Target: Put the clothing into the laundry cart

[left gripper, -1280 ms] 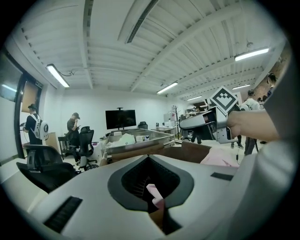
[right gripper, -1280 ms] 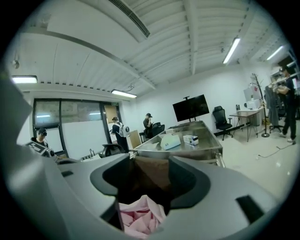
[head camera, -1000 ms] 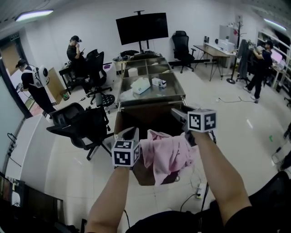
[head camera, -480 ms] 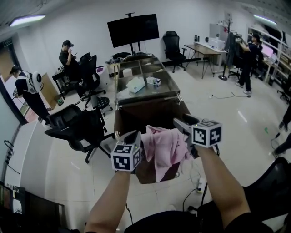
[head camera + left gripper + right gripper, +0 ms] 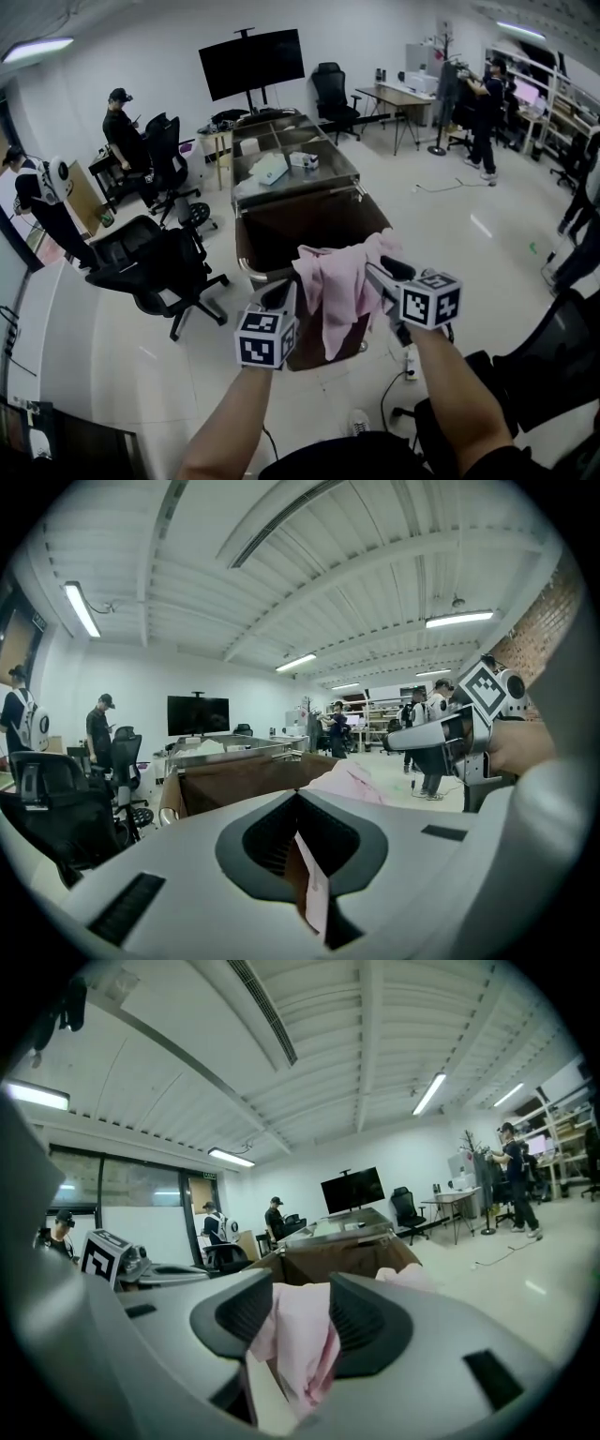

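A pink garment [image 5: 339,281] hangs stretched between my two grippers, over the near rim of the brown laundry cart [image 5: 305,230]. My left gripper [image 5: 285,292] is shut on a thin edge of the cloth [image 5: 315,894]. My right gripper [image 5: 377,268] holds a bunched fold [image 5: 302,1346]; its jaws have just been closing and the cloth fills the gap between the pads. The left gripper view looks past the jaws to the cart [image 5: 234,778] and the garment [image 5: 349,782]. In the right gripper view the cart [image 5: 349,1256] stands straight ahead.
A steel table [image 5: 314,183] with small items stands against the cart's far end. A black office chair [image 5: 150,267] is left of the cart and another [image 5: 553,361] is at lower right. A power strip [image 5: 410,362] with cables lies on the floor. People stand at the room's edges.
Both grippers have carried the garment forward towards the cart. It now hangs over the cart's near rim, spread wider between them, and the cart looks closer.
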### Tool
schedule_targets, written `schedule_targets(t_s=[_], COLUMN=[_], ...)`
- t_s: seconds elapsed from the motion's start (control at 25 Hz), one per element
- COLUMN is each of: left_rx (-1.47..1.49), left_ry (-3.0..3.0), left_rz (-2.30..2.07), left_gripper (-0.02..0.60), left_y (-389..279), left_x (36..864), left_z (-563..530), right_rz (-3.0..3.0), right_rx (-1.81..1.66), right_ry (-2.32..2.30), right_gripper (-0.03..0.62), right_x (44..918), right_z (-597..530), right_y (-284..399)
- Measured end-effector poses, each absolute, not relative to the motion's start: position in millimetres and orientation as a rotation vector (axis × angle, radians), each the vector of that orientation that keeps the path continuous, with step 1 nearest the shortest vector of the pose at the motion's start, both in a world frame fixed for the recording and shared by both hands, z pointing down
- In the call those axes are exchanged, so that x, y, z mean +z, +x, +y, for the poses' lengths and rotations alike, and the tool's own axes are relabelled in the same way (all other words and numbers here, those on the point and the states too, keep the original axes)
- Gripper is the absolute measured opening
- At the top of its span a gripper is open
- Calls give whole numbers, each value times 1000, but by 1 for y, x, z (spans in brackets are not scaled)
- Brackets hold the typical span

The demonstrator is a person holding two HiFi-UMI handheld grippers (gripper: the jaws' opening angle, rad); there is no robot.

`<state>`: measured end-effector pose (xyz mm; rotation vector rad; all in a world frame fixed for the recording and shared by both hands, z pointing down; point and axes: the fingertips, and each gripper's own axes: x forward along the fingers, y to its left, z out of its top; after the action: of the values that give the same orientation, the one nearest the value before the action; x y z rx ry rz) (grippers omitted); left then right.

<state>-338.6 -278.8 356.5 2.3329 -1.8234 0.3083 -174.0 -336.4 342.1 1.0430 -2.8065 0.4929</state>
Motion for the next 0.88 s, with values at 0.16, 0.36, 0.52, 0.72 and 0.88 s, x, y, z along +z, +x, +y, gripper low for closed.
schedule_targets(t_s=[0.16,0.36,0.52,0.72,0.88], left_rx=[290,289,292,293,302], left_ry=[2368,2395,2389,2358,2328], left_rz=[-1783,-1731,-1710,-1703,-1713], left_gripper=[0,0,0,0,0], left_y=[-332,-319,-308,-290,-274], left_x=[359,369,378,392,407], left_z=[-263,-244,-232,-222,-210], right_rz=[-2782,-2756,-2736,-2735,-2739], right_rx=[492,511,505,492,520], right_ry=[1094,1132,1166,1131,1077], right_gripper=[192,192,199,175,3], right_x=[347,360,369,377,389], right_z=[-313,-287,-272,-258,-246], right_y=[-167,-159,-148,-136,-125])
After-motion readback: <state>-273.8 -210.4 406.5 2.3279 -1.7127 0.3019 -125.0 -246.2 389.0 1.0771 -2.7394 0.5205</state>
